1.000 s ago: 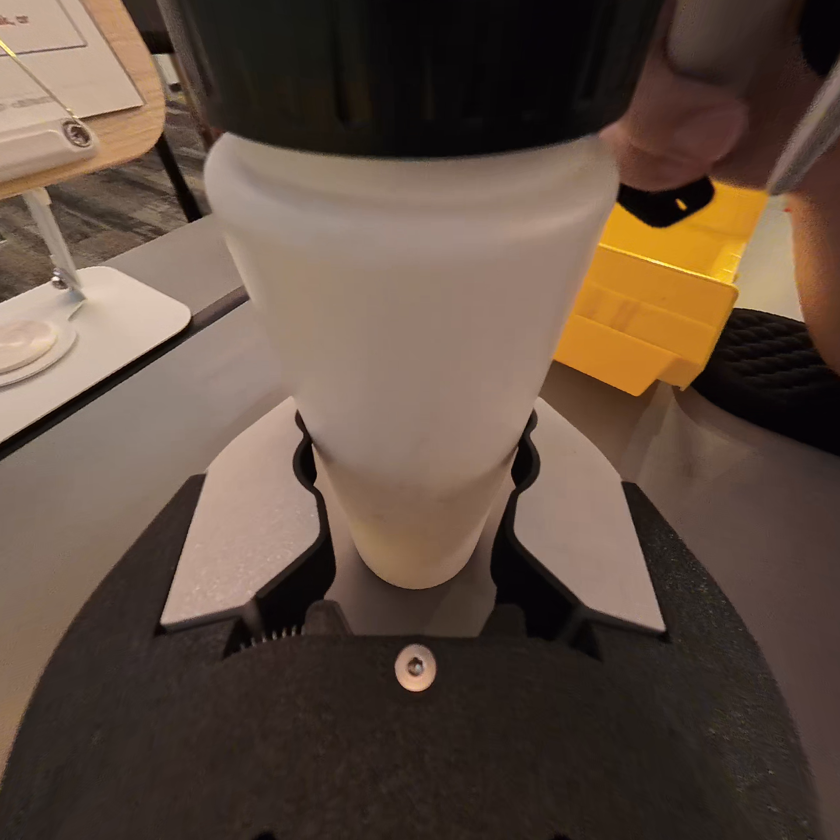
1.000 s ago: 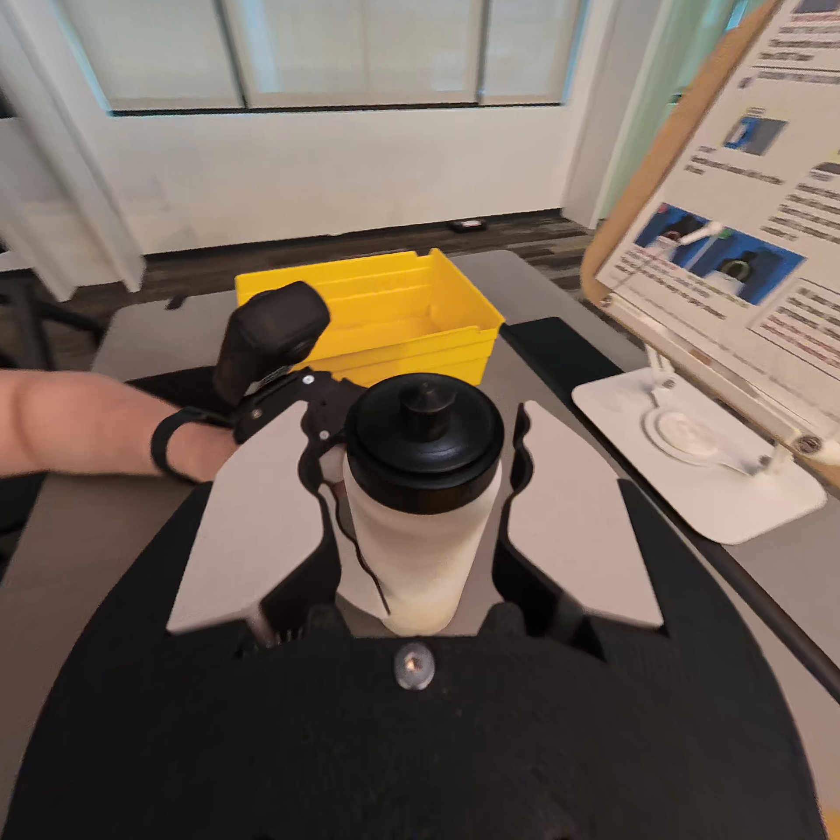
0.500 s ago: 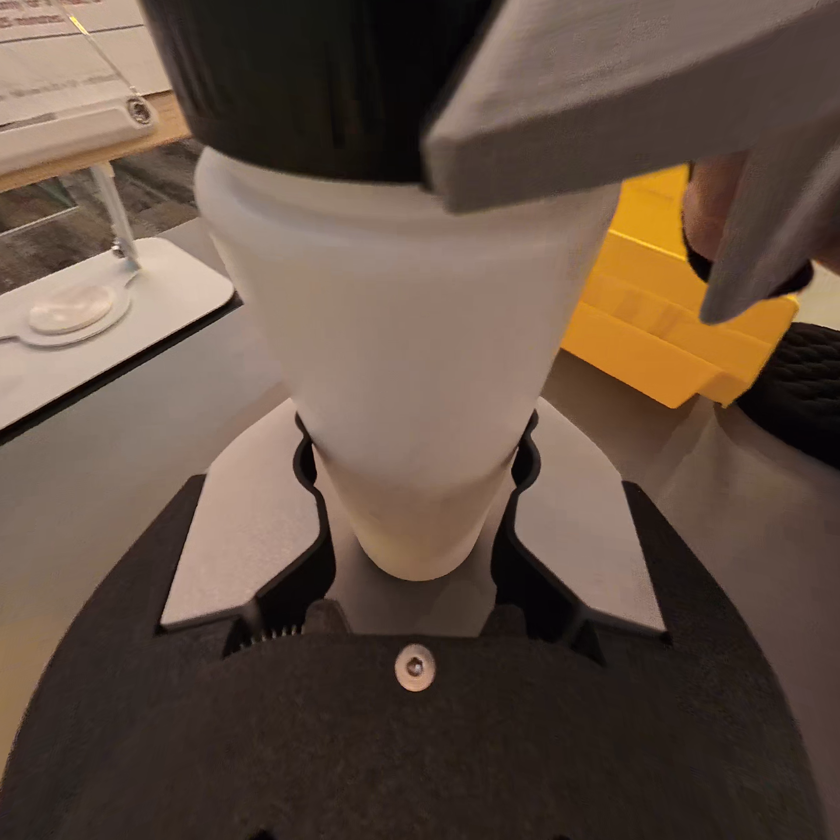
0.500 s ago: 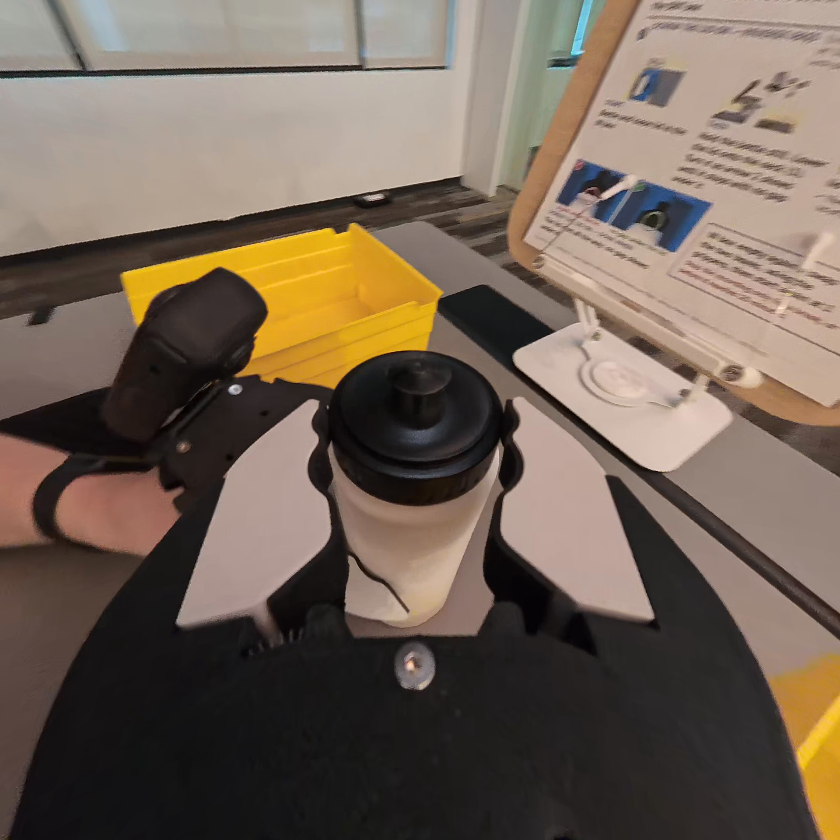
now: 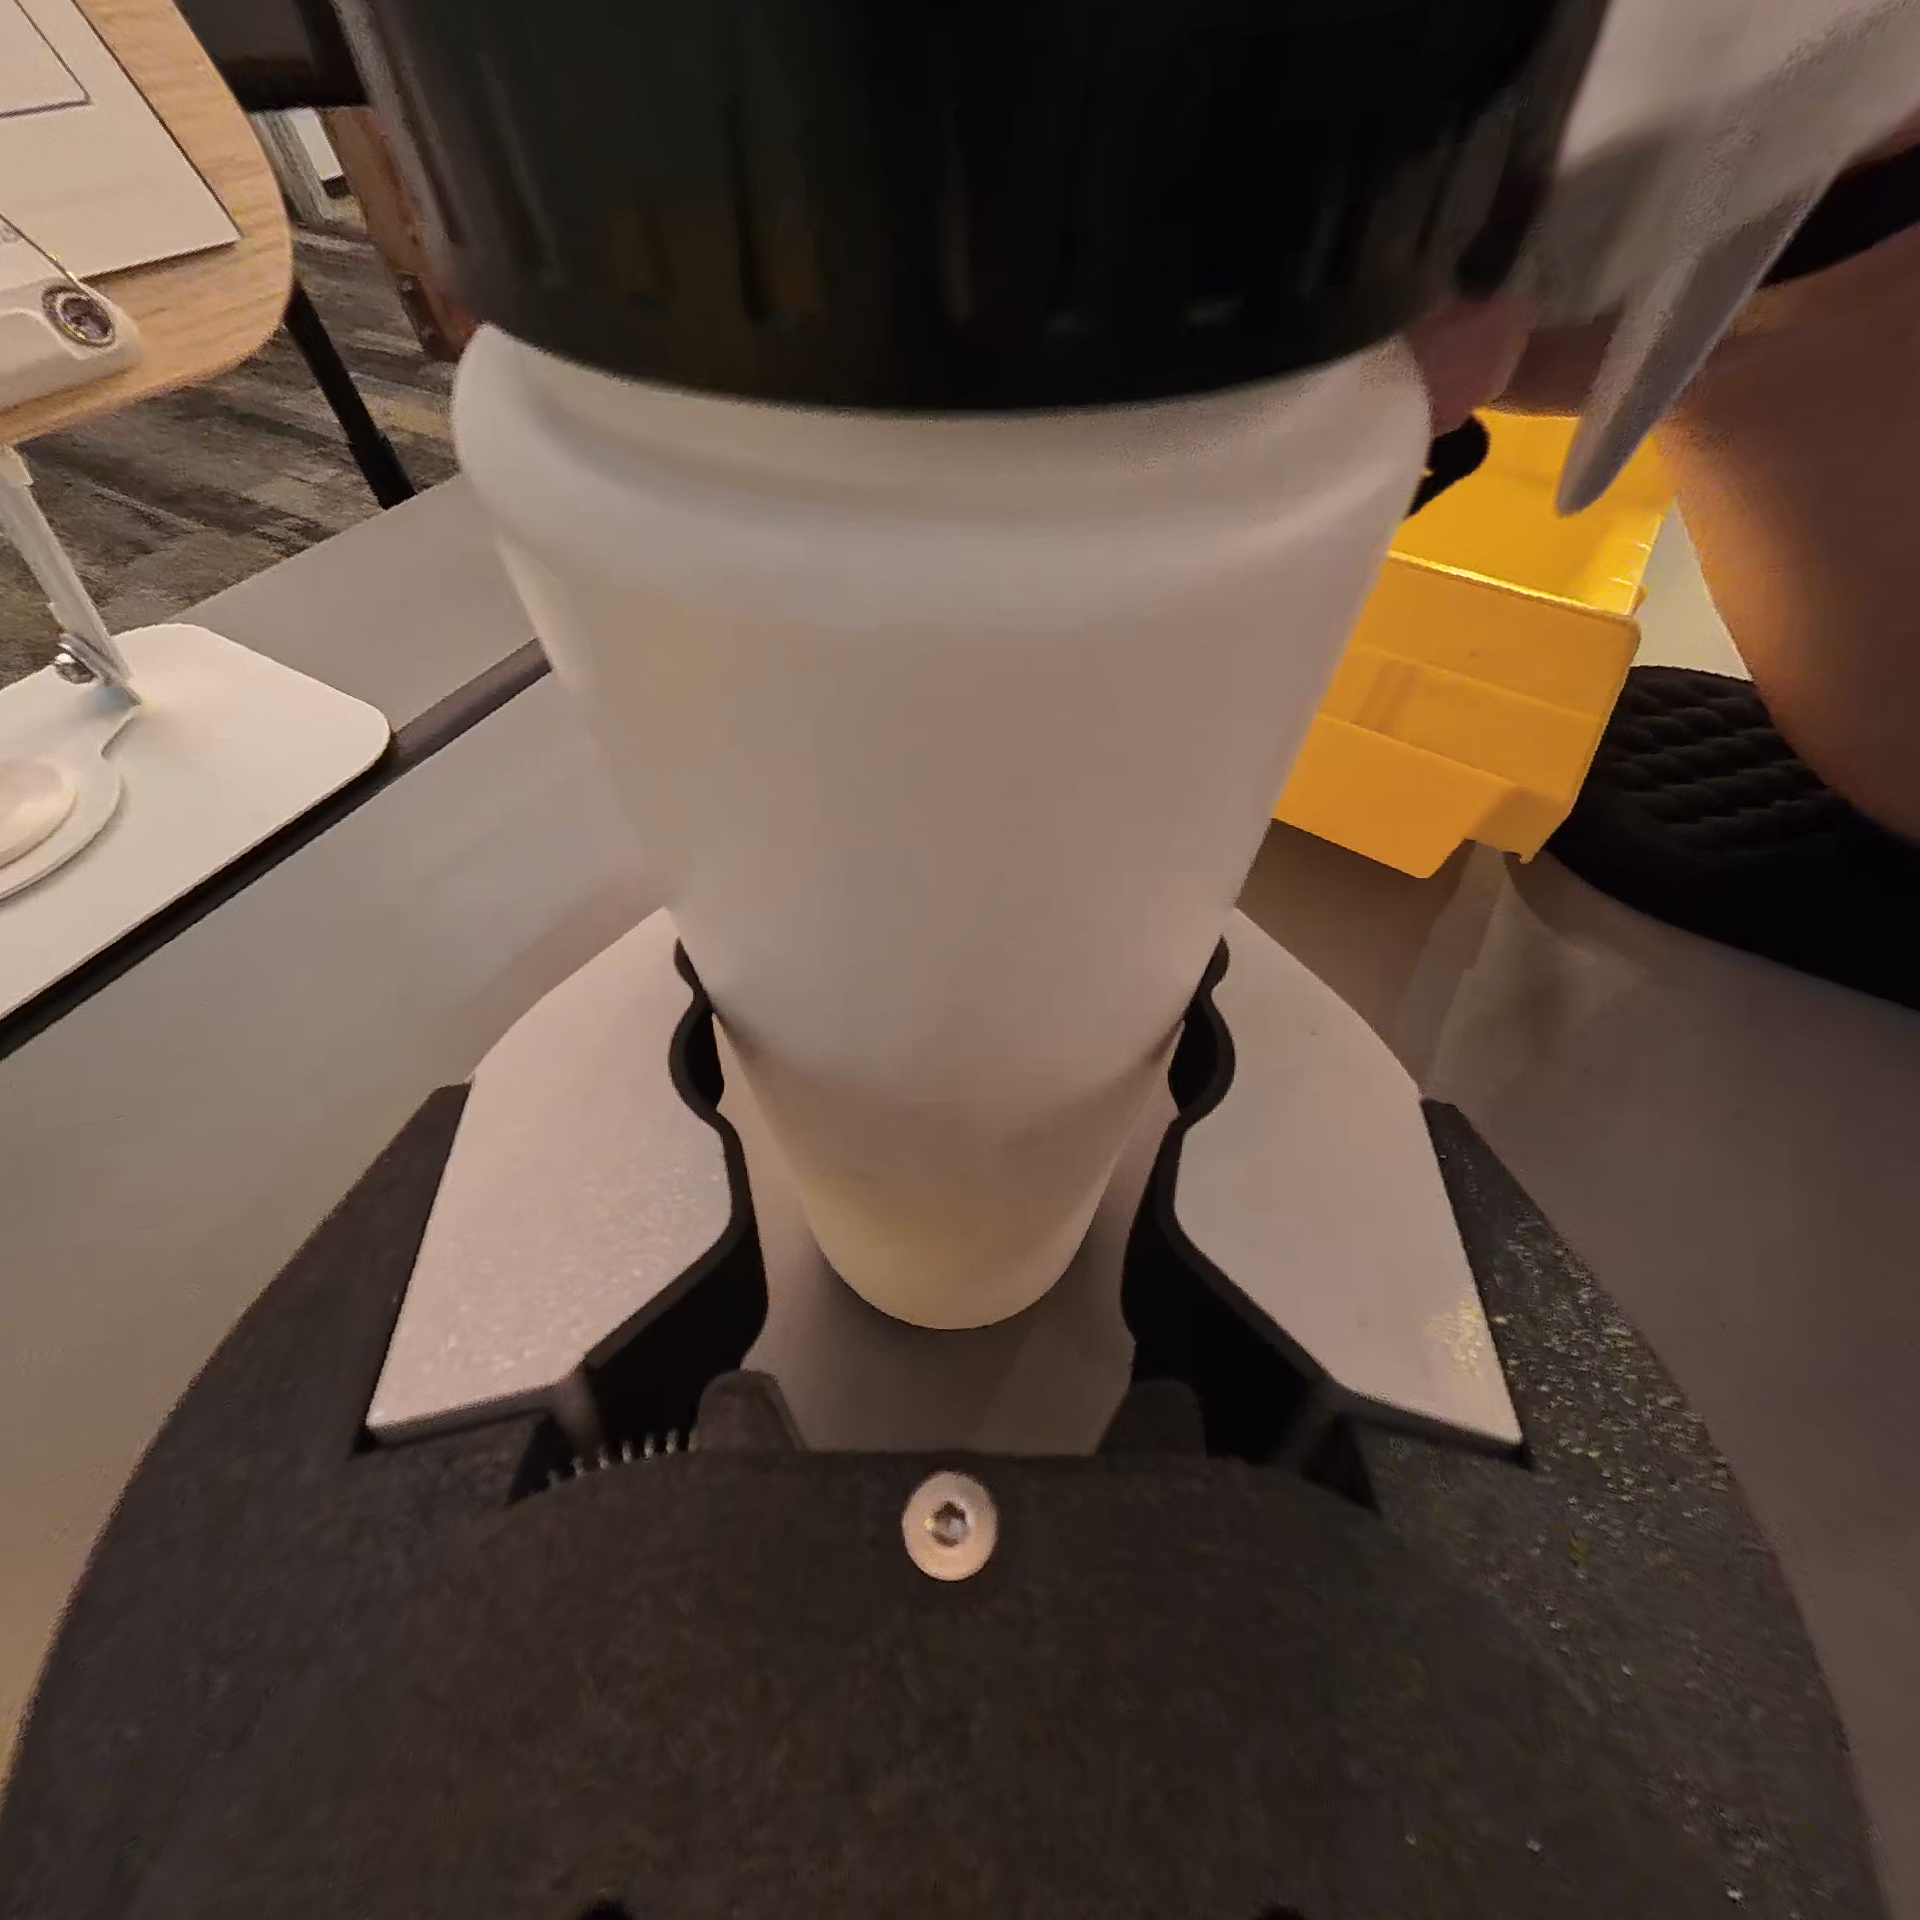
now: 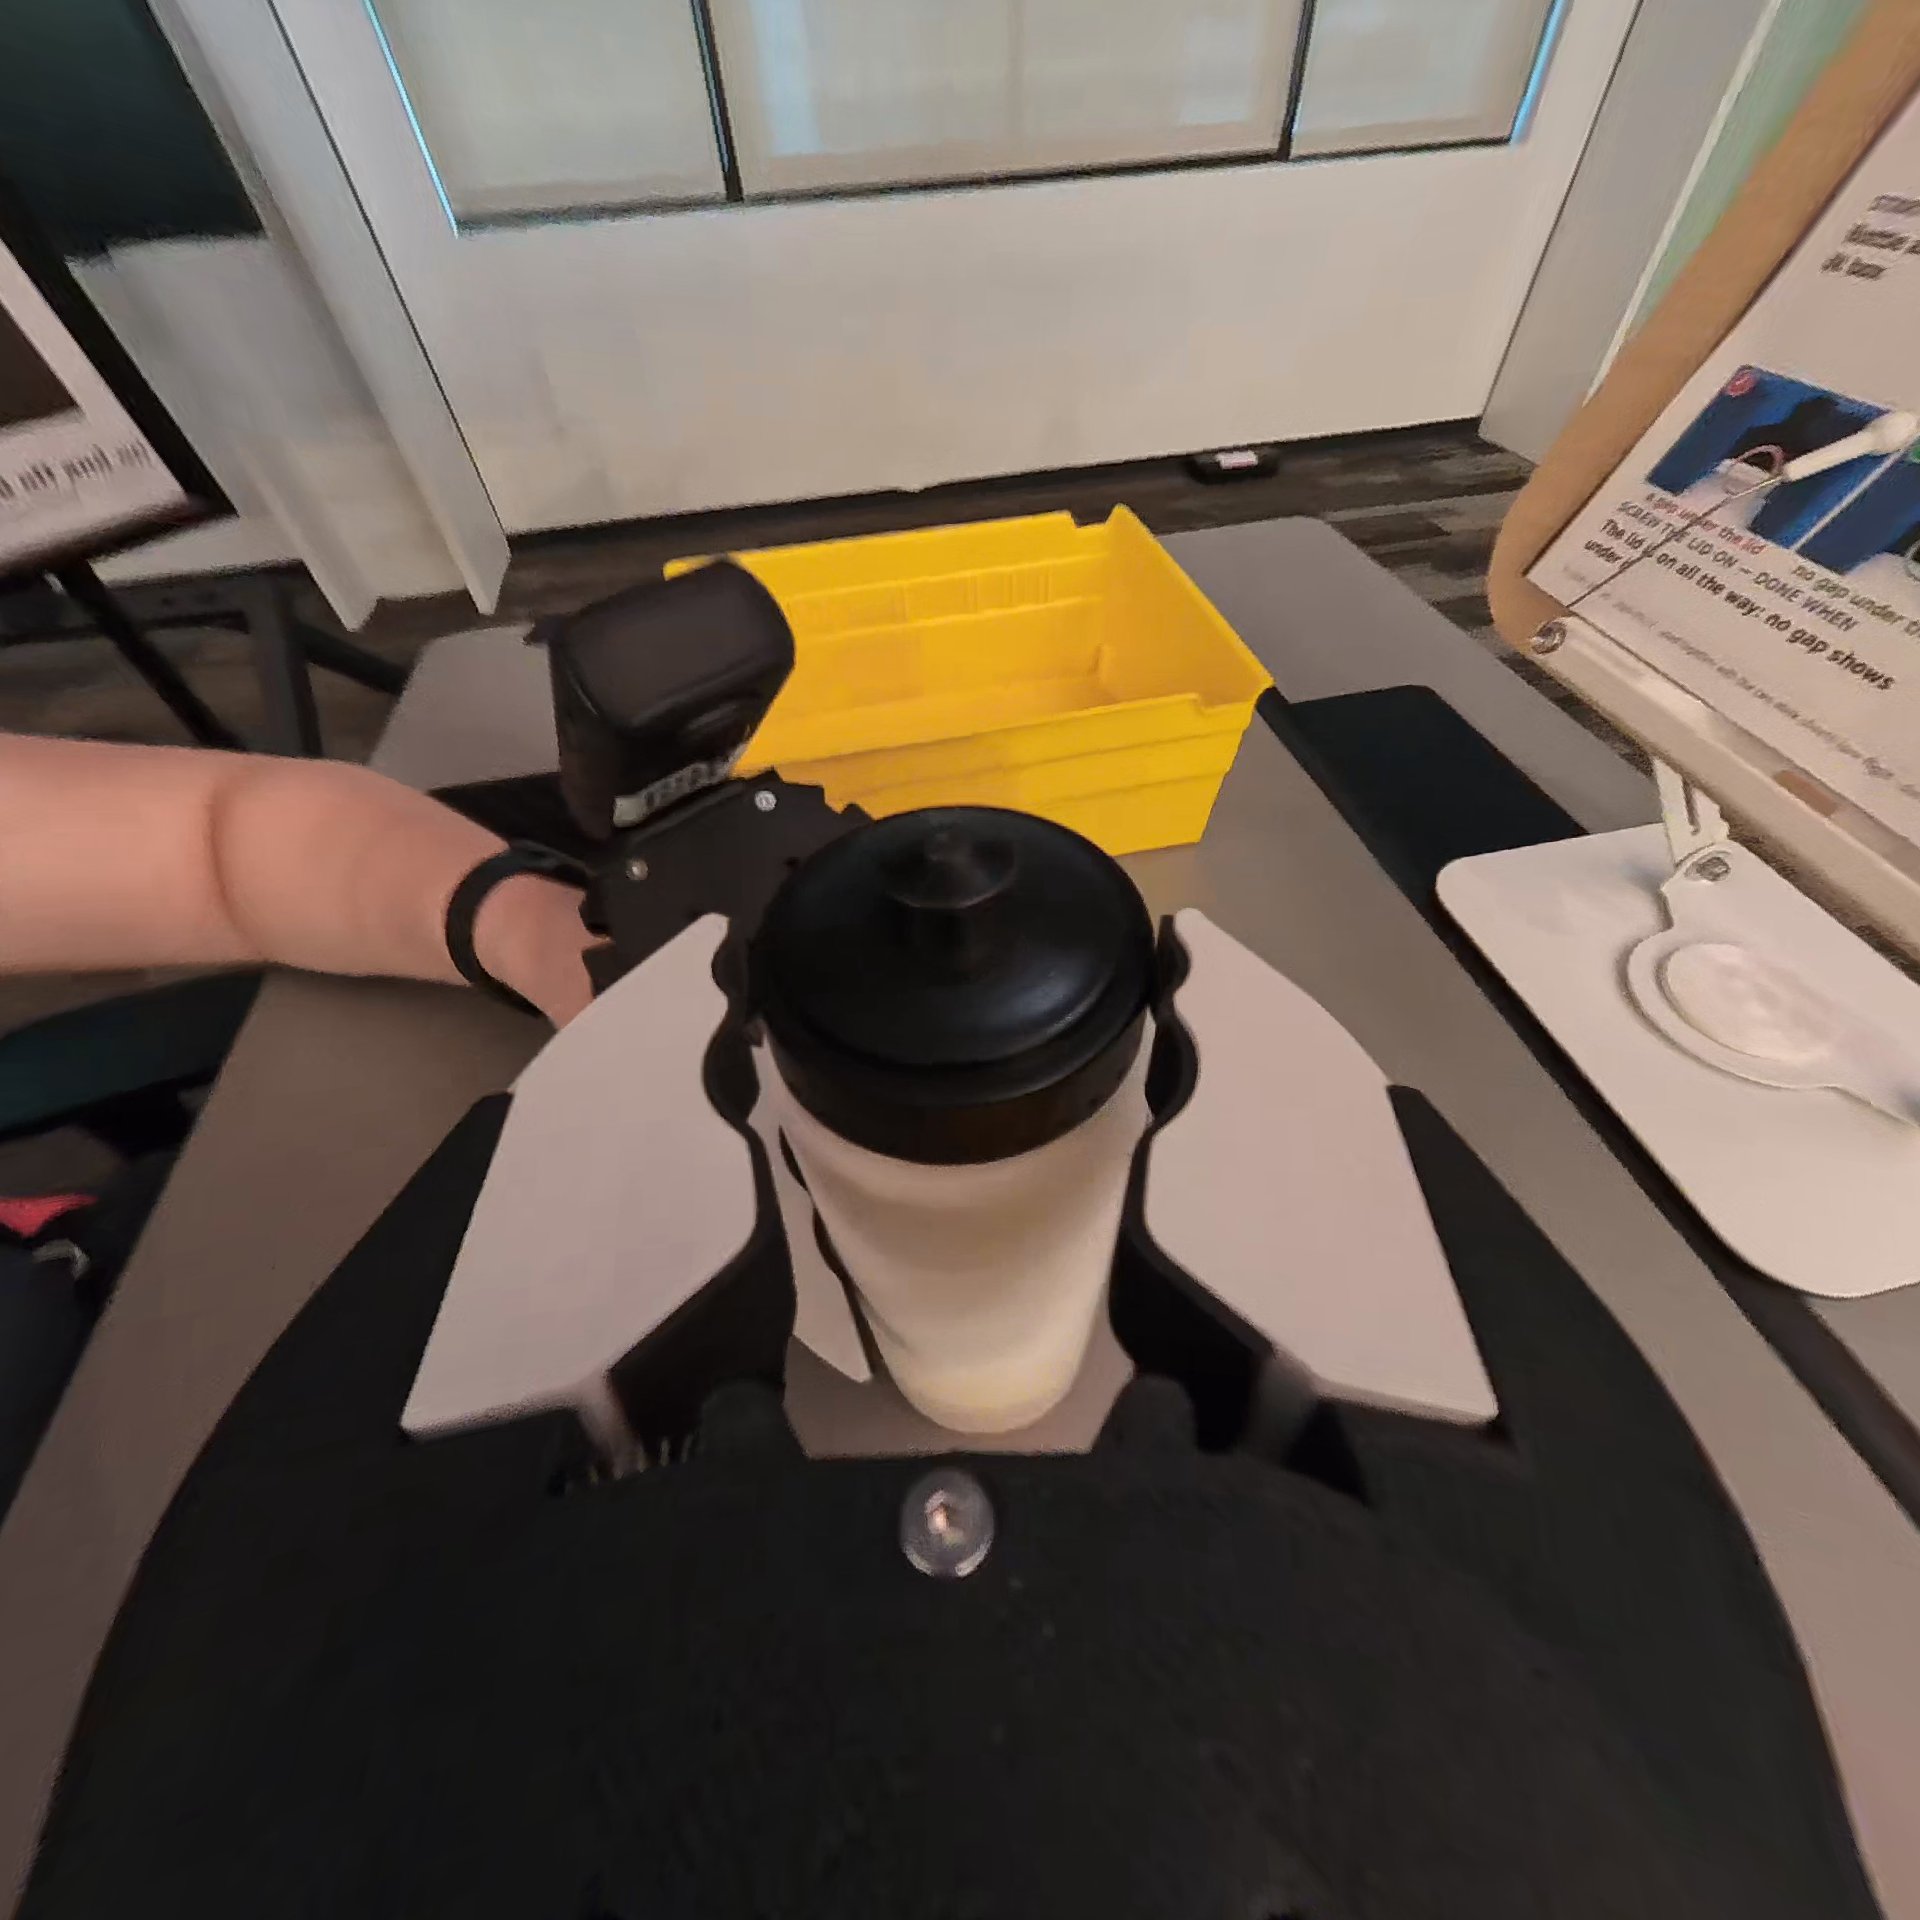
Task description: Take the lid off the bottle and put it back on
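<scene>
A white bottle [image 5: 935, 727] with a black lid [image 5: 935, 187] stands upright on the grey table. My left gripper [image 5: 948, 977] is shut on the bottle's lower body. In the right wrist view the bottle [image 6: 956, 1268] and its lid [image 6: 997, 997] sit between my right gripper's fingers; the right gripper [image 6: 951, 977] is shut on the lid's sides from above. The lid sits down on the bottle's neck. The left gripper [image 6: 707, 862], held by a hand, shows to the left of the bottle. One right finger [image 5: 1662, 312] shows blurred beside the lid.
A yellow bin [image 6: 997, 675] stands behind the bottle and shows in the left wrist view [image 5: 1455, 707]. A black mat [image 6: 1423, 769] lies right of it. An instruction board [image 6: 1714, 520] on a white stand base [image 6: 1714, 1039] is at the right.
The right gripper has swung around the lid and back, its finger crossing in front of the lid and returning to the side. The left gripper stays shut on the bottle.
</scene>
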Demonstrator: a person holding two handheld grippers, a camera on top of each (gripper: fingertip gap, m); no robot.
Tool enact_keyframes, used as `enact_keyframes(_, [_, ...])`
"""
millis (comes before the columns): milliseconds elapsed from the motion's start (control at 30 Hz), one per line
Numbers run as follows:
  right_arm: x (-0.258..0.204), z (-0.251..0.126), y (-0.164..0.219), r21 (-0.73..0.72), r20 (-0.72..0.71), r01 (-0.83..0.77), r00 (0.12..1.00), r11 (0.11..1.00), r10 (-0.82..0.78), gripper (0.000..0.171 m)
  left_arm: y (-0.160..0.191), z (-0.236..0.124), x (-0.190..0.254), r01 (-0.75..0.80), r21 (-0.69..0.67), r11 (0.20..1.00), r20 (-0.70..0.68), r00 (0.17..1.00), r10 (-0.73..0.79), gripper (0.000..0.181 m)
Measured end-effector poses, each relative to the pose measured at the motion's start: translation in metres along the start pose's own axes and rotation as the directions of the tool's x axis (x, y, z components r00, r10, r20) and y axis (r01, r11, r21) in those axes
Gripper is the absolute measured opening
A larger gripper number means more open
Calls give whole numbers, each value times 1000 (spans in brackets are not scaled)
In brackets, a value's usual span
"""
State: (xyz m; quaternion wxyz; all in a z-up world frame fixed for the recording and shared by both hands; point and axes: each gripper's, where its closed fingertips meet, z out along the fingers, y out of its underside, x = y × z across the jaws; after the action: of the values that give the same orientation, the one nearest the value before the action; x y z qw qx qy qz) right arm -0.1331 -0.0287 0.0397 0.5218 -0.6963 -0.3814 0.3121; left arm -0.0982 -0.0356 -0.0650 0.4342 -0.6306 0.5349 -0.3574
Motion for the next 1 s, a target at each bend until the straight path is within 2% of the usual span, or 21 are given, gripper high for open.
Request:
enact_keyframes(67, [1, 1, 0, -13, -41, 46, 998, 999, -47, 74, 0, 0, -1, 10, -3, 1000, 11, 1000, -10, 87])
enact_keyframes(133, [5, 4, -1, -11, -108, 7, 994, 1000, -9, 74, 1, -1, -7, 36, -9, 999, 63, 997, -36, 87])
enact_keyframes(267, [16, 12, -3, 65, -331, -75, 939, 995, 92, 75, 3, -6, -18, 75, -25, 997, 165, 984, -70, 86])
enact_keyframes(333, [14, 12, -4, 69, -389, -48, 918, 996, 71, 75, 4, -7, -19, 68, -28, 997, 176, 982, -62, 86])
enact_keyframes(433, [13, 11, -2, 22, -332, -51, 942, 998, 55, 74, 3, -6, -17, 65, -24, 998, 141, 988, -61, 86])
enact_keyframes(600, [6, 1, -4, -1, -107, -3, 994, 1000, 3, 81, 2, -2, -8, 38, -18, 999, 50, 998, -37, 86])
enact_keyframes(667, [4, 0, -3, 6, -65, 26, 998, 1000, -26, 73, 1, -1, -2, 23, -16, 1000, 15, 1000, -23, 86])
enact_keyframes(767, [4, 1, -3, 4, -75, 41, 996, 999, -40, 73, 1, -1, -3, 25, -18, 1000, 23, 999, -24, 87])
enact_keyframes(900, [15, 8, -6, 61, -262, -46, 963, 997, 60, 74, 3, -4, -16, 77, -27, 997, 131, 989, -73, 87])
enact_keyframes(1000, [15, 11, -7, 84, -424, -21, 904, 996, 55, 73, 4, -7, -19, 78, -36, 996, 180, 981, -70, 86])
